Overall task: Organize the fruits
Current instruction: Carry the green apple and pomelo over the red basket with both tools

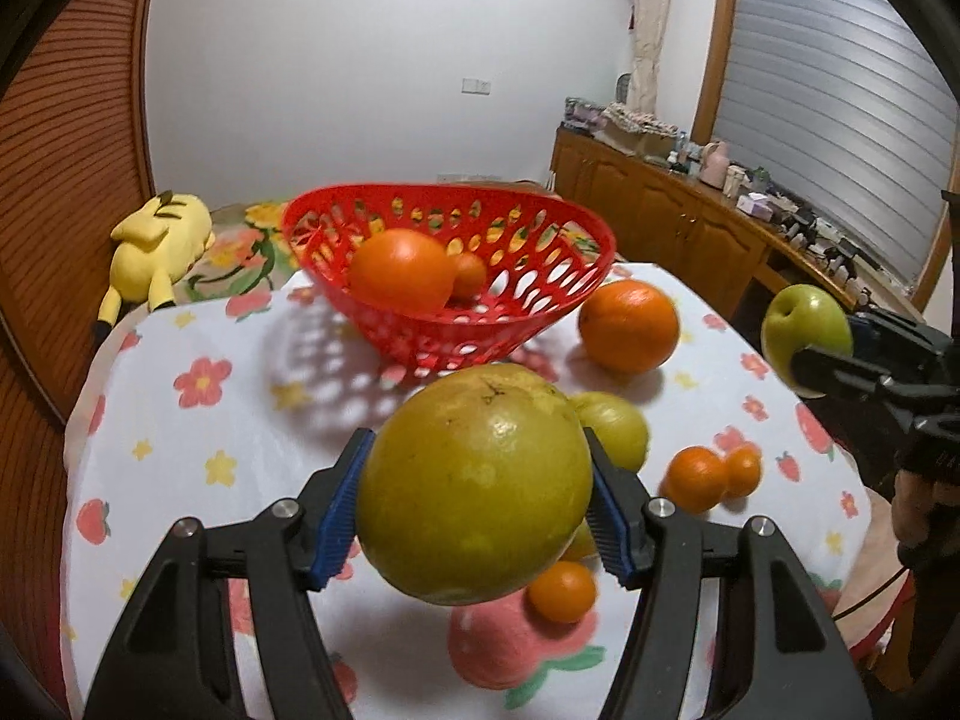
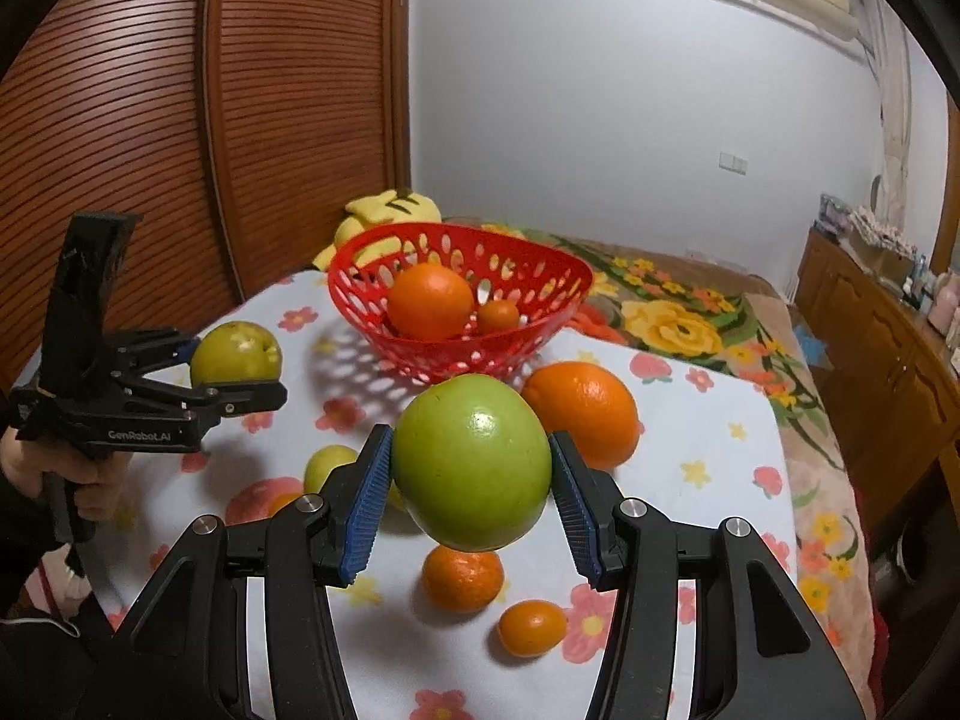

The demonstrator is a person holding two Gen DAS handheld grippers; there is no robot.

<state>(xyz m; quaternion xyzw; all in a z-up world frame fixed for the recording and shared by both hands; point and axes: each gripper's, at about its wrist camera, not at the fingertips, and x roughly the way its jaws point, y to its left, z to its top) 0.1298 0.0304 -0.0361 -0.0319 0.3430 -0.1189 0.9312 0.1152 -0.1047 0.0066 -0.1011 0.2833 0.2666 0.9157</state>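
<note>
Holding both fruits clear of the counter (image 1: 180, 450) — left fingers (image 1: 474, 498) clamped on a pear (image 1: 474, 480), right fingers (image 2: 471, 468) on an apple (image 2: 474, 456) — ready for the basket (image 1: 336, 204).

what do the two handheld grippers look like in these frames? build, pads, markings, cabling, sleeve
Both are black plastic two-finger units with ribbed blue pads and silver pivot bolts on the linkage arms. The left gripper shows white "GenRobot.AI" lettering on its side, a pistol-style handle and a tall black block mounted on top. The right gripper has a thin dark cable hanging below. The sleeve is dark.
</note>
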